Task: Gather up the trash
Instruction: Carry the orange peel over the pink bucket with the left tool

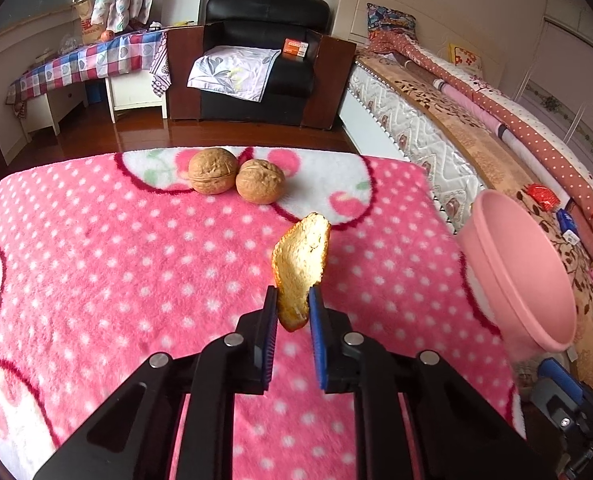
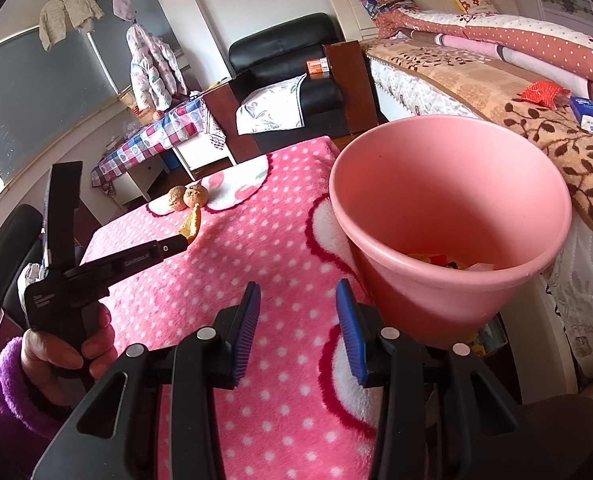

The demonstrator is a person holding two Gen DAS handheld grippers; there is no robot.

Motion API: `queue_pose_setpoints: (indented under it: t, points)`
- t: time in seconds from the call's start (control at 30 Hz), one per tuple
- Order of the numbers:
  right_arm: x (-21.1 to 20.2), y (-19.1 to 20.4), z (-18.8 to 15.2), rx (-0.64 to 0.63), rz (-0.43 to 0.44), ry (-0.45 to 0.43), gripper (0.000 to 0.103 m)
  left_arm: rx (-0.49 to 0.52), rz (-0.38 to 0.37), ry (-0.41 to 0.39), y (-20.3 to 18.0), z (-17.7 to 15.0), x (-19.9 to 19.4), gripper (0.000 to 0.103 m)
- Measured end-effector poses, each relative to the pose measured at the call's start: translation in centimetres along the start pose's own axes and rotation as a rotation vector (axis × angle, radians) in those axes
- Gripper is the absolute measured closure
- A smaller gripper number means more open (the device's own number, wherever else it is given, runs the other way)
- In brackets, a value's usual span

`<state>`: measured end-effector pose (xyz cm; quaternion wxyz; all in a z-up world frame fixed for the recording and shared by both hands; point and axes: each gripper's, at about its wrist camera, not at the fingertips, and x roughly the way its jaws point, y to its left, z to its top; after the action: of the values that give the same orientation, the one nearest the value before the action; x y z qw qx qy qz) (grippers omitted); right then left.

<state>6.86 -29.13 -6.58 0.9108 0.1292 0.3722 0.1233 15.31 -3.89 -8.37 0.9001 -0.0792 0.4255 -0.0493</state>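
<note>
My left gripper is shut on an orange peel and holds it upright above the pink polka-dot blanket. The peel also shows in the right wrist view, at the tip of the left gripper. Two walnuts lie together at the far edge of the blanket, also seen in the right wrist view. A pink bin stands at the blanket's right edge with some trash in its bottom; it also shows in the left wrist view. My right gripper is open and empty, just left of the bin.
A bed with quilts runs along the right. A black armchair stands beyond the blanket. A table with a checked cloth is at the back left. A red wrapper and a blue packet lie on the bed.
</note>
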Motion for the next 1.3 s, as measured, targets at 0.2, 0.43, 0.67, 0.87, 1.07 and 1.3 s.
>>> queue_pose_setpoints:
  t: [0.2, 0.43, 0.67, 0.87, 1.07, 1.3]
  points:
    - [-0.6, -0.3, -0.1, 0.008, -0.001, -0.014, 0.063, 0.006, -0.042, -0.013, -0.8, -0.7, -2.3, 0.089]
    - [-1.3, -0.2, 0.0, 0.008, 0.005, -0.032, 0.063, 0.035, -0.089, -0.021, -2.6, -1.4, -4.7, 0.089]
    - [-2.0, -0.6, 0.0, 0.019, 0.003, -0.051, 0.063, 0.066, -0.13, -0.036, -4.7, -1.6, -6.5, 0.089]
    - [-2.4, -1.3, 0.2, 0.038, -0.004, -0.065, 0.063, 0.095, -0.156, -0.045, -6.2, -1.6, -7.4, 0.089]
    - [-2.8, -2.0, 0.2, 0.059, -0.01, -0.078, 0.063, 0.121, -0.176, -0.052, -7.7, -1.4, -7.8, 0.089]
    - [-3.3, -2.9, 0.2, 0.084, -0.02, -0.092, 0.063, 0.148, -0.195, -0.057, -9.3, -1.0, -8.1, 0.089]
